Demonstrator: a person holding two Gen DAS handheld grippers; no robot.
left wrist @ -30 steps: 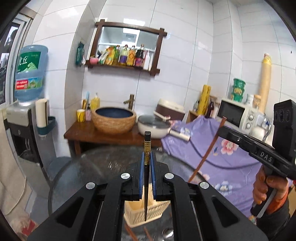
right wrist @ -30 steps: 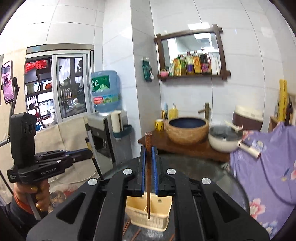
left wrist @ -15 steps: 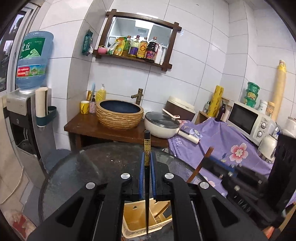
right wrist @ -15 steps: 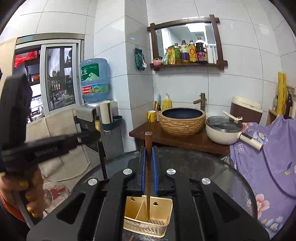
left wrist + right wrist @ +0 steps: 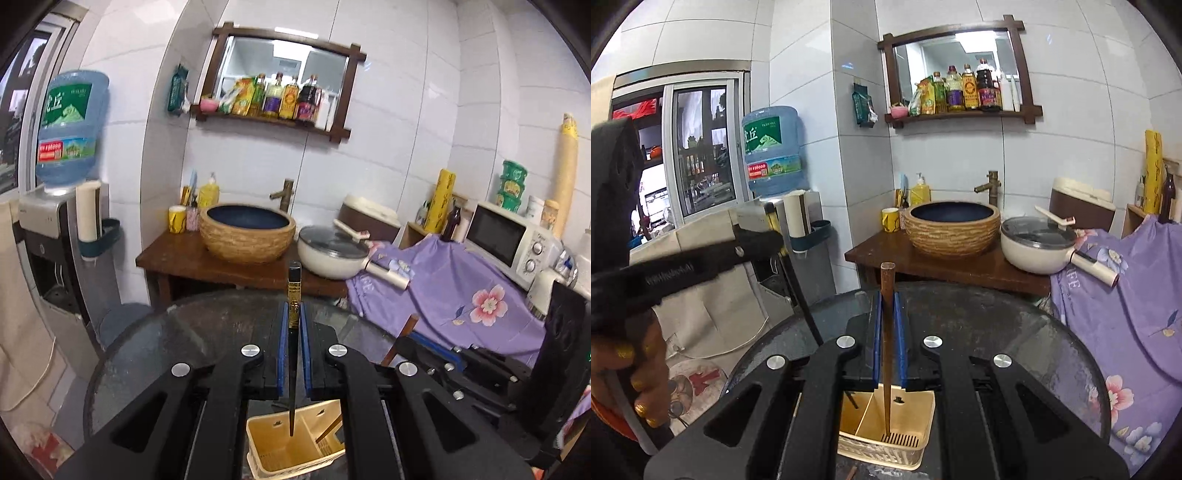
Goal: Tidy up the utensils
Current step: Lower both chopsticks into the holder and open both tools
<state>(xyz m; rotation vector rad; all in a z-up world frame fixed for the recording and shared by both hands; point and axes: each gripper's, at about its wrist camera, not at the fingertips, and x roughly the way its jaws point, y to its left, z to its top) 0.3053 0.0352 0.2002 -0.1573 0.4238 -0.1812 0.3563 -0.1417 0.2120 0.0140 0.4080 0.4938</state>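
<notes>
Right now each of my hands carries one chopstick, upright, over the cream utensil basket [image 5: 886, 435] that sits on the round glass table [image 5: 1015, 325] near its front edge. My left fingers [image 5: 294, 332] are clamped on the black chopstick [image 5: 293, 350], its gold-banded top standing above them and its tip hanging inside the basket's left compartment, short of the floor as far as I can judge. My right fingers [image 5: 887, 332] are clamped on the brown chopstick [image 5: 886, 350]; its tip looks down at the slotted floor of the right compartment, close to or touching it, I cannot tell which.

What worries me is the crowding. Both grippers are just beside each other over one small basket, so the bodies could knock and jolt a stick askew. If I let go while a stick is tilted, it may lean on the divider or tip over the rim onto the glass. The brown tip could also snag in a drainage slot. The basket seems light, so a sideways push from either stick could slide or tip it.
</notes>
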